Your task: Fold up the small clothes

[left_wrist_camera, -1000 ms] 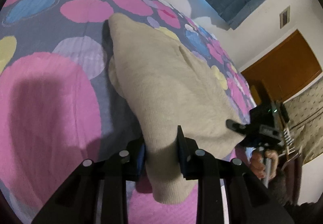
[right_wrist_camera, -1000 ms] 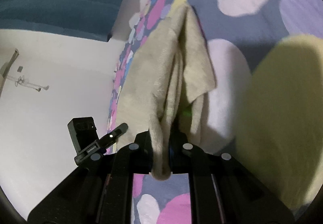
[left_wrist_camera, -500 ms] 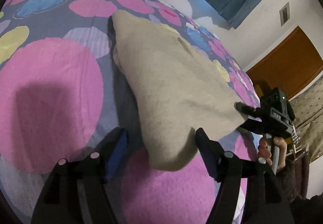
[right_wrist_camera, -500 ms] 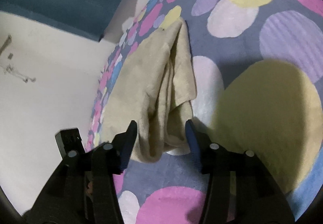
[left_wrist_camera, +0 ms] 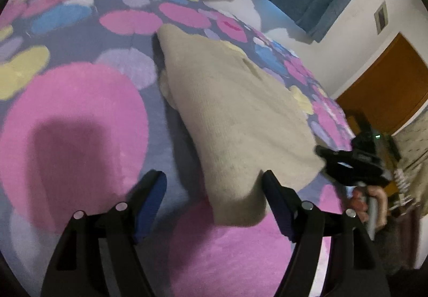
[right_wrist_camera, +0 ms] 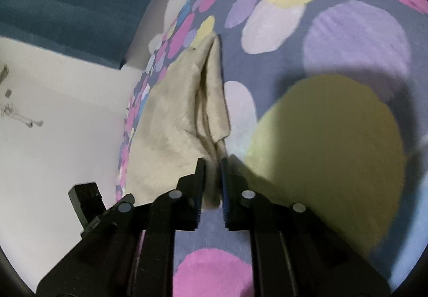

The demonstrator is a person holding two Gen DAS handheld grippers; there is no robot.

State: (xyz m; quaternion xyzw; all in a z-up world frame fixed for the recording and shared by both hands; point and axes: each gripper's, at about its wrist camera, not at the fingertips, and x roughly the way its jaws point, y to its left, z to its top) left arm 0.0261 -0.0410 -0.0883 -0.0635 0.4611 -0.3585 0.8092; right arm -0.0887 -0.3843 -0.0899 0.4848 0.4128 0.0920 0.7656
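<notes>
A beige knit garment point(left_wrist_camera: 235, 120) lies on a bed cover point(left_wrist_camera: 80, 123) patterned with pink, blue, yellow and lilac circles. A second ago both grippers were clamped on its near edge. Now the left gripper point(left_wrist_camera: 214, 198) has let go: its jaws stand wide, one on each side of the near corner, and that corner rests on the cover without either pad pressing it. The right gripper point(right_wrist_camera: 213, 182) opened briefly and is closing again, with a narrow bunched edge of the garment point(right_wrist_camera: 182, 120) between its jaws and the pads nearly on it.

This likely means one fold has just been laid down, and the right side is being taken up again for the next fold or a tug to straighten it.

Ahead of the left jaws the garment runs away as a long, doubled shape with a rounded folded edge to their left. Left of those jaws is bare cover, open for moving. To their right the cover drops off at the bed's edge, where a hand point(left_wrist_camera: 374, 203) holds the right gripper, with a wall and brown door point(left_wrist_camera: 388, 83) beyond. Right of the right jaws, the cover is wide and bare.
</notes>
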